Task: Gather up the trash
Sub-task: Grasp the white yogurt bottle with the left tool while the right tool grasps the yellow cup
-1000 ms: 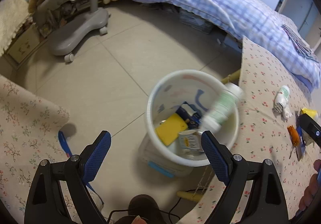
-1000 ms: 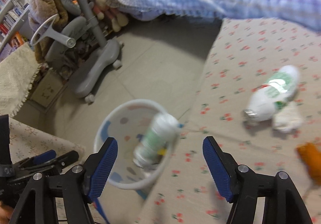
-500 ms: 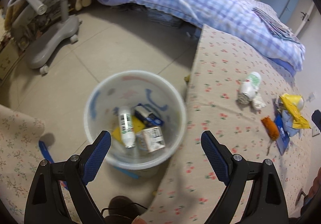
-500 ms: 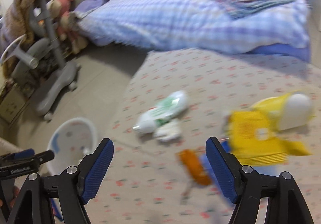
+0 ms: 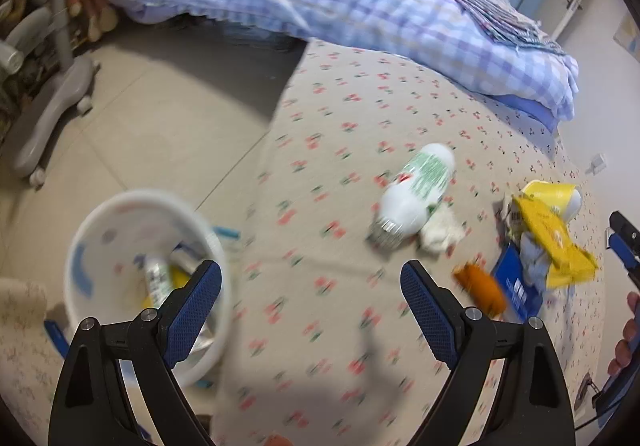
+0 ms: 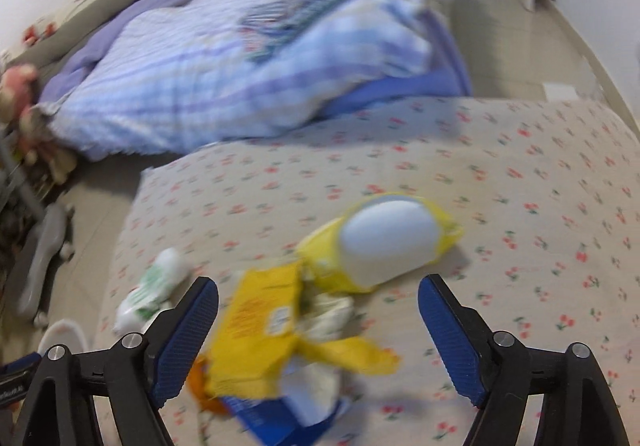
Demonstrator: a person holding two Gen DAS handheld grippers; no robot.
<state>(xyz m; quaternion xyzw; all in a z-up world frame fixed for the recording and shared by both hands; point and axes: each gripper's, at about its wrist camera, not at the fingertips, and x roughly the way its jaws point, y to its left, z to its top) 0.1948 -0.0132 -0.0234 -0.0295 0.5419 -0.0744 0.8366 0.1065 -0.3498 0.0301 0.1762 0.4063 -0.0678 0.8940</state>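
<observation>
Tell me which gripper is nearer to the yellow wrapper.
Right. The right gripper hangs open directly over the yellow wrapper; the left gripper is off to its side, nearer the bin.

**Motion blur, clipped edges**

Both views smeared. Bin [image 5: 100,246] contents unreadable; left tool's finger [image 5: 192,310] covers its near rim. Bottle [image 5: 416,194] label illegible. Orange item [image 5: 480,290] unidentifiable. Right view: yellow wrapper [image 6: 260,330] print unreadable, blue pack [image 6: 272,418] half under it, bin [image 6: 64,334] mostly hidden behind the tool. Hand [image 5: 628,330] cut by frame edge.
</observation>
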